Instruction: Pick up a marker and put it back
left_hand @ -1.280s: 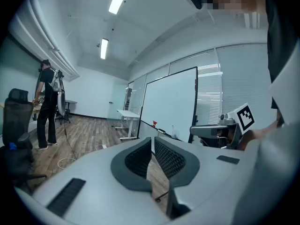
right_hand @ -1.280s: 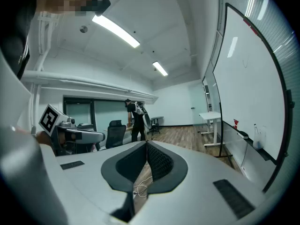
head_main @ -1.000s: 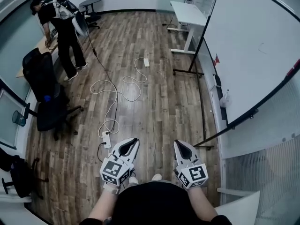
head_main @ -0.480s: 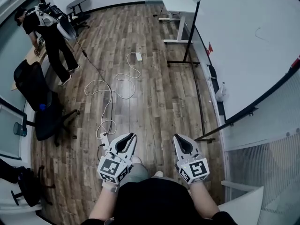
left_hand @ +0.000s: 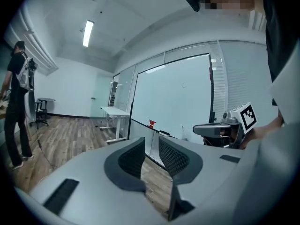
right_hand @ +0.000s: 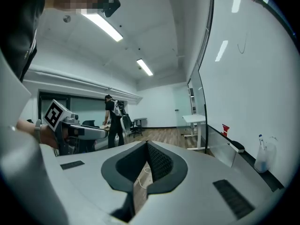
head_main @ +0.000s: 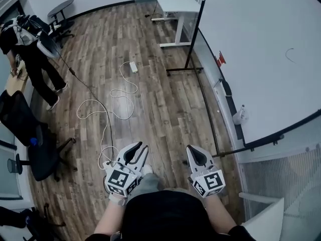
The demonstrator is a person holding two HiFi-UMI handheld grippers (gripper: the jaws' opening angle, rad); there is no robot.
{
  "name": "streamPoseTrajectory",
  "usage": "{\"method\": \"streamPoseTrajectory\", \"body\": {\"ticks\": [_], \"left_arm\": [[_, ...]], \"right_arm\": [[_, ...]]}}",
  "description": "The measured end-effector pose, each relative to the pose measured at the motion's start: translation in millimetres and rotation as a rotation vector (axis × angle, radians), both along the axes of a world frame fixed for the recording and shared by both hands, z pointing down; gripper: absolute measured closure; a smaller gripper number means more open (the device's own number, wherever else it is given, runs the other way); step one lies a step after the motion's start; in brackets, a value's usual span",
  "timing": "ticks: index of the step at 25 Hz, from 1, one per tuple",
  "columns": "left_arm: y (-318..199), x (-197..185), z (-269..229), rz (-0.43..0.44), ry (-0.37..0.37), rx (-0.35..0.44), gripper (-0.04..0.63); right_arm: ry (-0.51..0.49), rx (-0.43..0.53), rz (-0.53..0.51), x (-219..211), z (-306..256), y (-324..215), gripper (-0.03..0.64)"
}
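Plastic marker likely light, stiff, slick; none made out near whiteboard (head_main: 261, 49). Best pinched mid-barrel. Left gripper (left_hand: 151, 142) opening, empty; right gripper (right_hand: 146, 144) pressed together, empty.

wood floor (head_main: 165, 109) carries white cable (head_main: 111, 91), power strip (head_main: 133, 67).
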State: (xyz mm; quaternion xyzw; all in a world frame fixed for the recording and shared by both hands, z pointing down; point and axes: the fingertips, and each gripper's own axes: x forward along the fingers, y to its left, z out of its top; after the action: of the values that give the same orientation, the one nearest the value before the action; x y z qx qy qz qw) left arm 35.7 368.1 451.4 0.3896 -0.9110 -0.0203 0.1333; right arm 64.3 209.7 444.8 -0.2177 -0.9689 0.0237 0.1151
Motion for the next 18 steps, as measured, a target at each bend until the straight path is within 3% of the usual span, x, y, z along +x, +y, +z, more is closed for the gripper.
{"method": "streamPoseTrajectory", "body": {"ticks": [5,9,18], "left_arm": [[6.3,-81.9,4.7,0.104,-0.001,-0.013,0.492],[-12.3,-126.9,10.0,0.168,0.008,-0.009,0.488],[-159.9,-193.5,17.0,0.410,0.032,-0.017,0.477]], "right_arm": [[0.015,-0.031,0.116,-58.8,-0.8,4.4,0.588],[0.017,-0.032,0.203,-84.3,0.6,-12.0,0.588],[0.018,-0.045,0.453,-106.9,9.3,-125.3,0.588]]}}
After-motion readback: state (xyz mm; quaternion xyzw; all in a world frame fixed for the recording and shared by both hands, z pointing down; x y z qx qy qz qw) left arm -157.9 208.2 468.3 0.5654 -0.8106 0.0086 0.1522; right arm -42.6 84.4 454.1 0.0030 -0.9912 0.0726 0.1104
